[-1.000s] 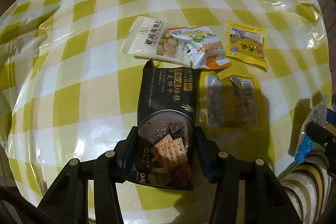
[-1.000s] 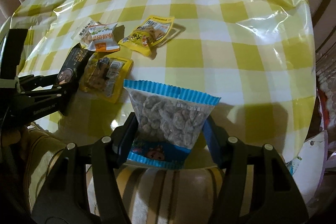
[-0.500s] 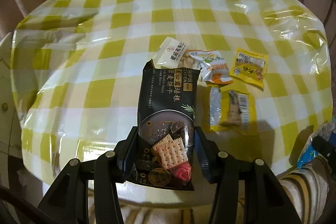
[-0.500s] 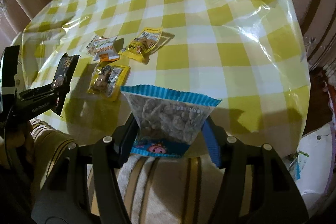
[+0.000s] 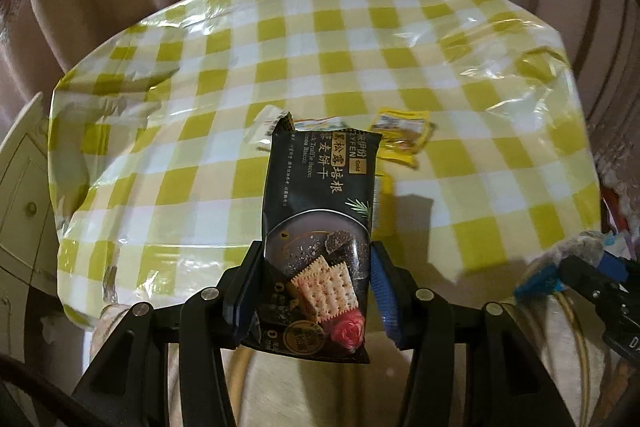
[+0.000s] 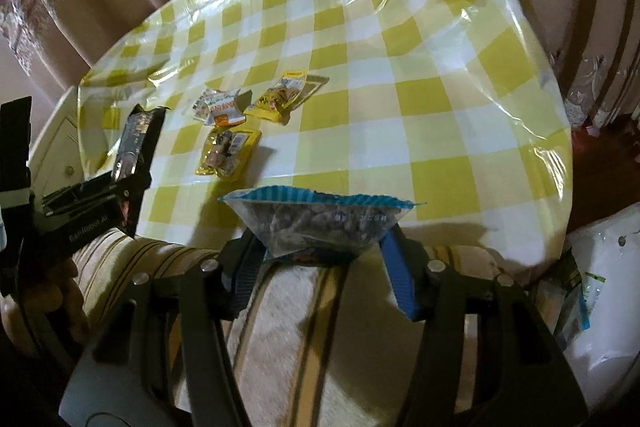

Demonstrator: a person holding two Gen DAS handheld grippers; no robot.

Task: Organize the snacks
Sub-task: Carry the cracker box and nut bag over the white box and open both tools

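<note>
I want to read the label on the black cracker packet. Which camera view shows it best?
The left wrist view. There the black cracker packet faces the camera, held between the left gripper fingers, with its text and cracker picture readable. The right wrist view shows it only small, at a slant, at the left edge, so its print is unreadable.

Black gripper (image 5: 316,285) frames, silver screws, blue-padded fingers (image 5: 382,291); white lettering, seemingly "GenRobot.AI".

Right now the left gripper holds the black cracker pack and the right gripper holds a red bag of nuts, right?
Not quite. The right gripper holds a clear bag with blue edges, not red, as the right wrist view shows. The left gripper does hold the black cracker pack.
</note>
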